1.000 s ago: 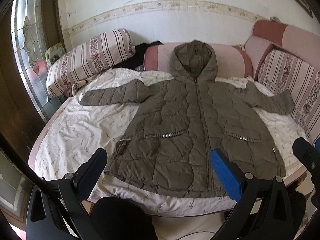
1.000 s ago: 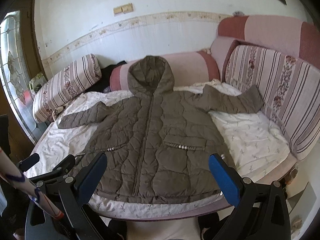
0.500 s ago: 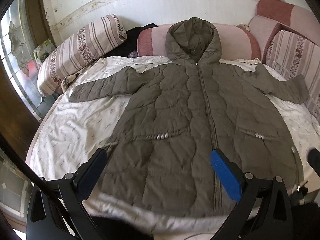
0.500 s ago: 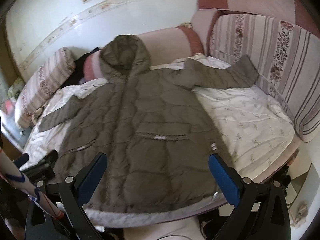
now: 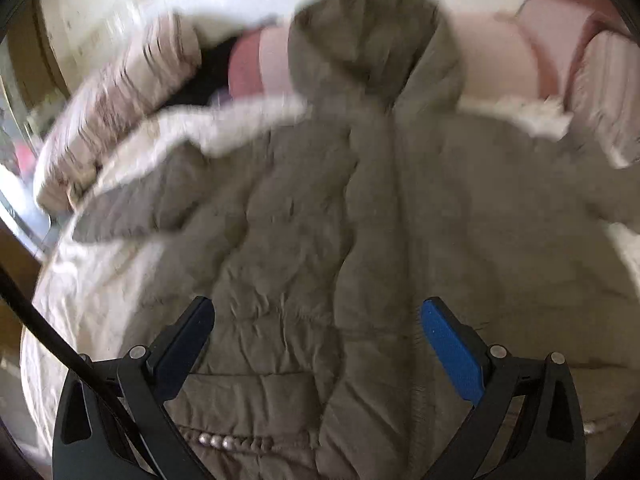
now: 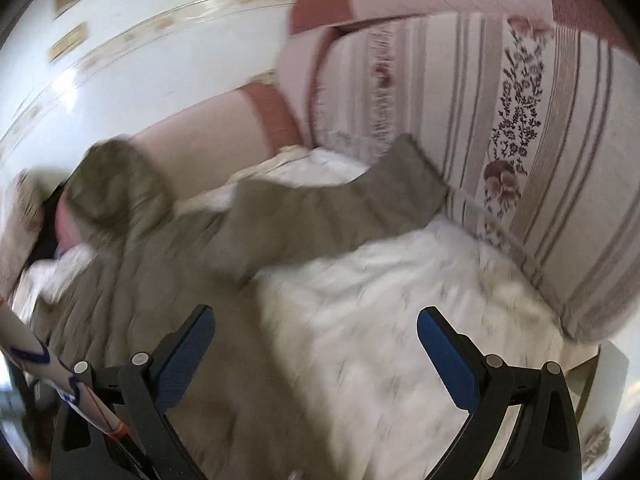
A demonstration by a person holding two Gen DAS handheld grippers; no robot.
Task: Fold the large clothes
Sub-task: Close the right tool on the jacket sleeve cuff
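Both tongs empty, jaws spread wide — right gripper (image 6: 316, 354) sits nearest the hooded jacket's (image 5: 360, 220) far-right sleeve (image 6: 340, 212), left gripper (image 5: 318, 346) over its middle.

Bed (image 6: 420, 320) covered by a white patterned sheet (image 5: 100, 288). Spread flat on the sheet, front up: an olive quilted hooded coat (image 5: 360, 240), sleeves out to either side, hood against the pink cushion (image 5: 492, 56). Striped cushions (image 6: 540, 140) along the edges.
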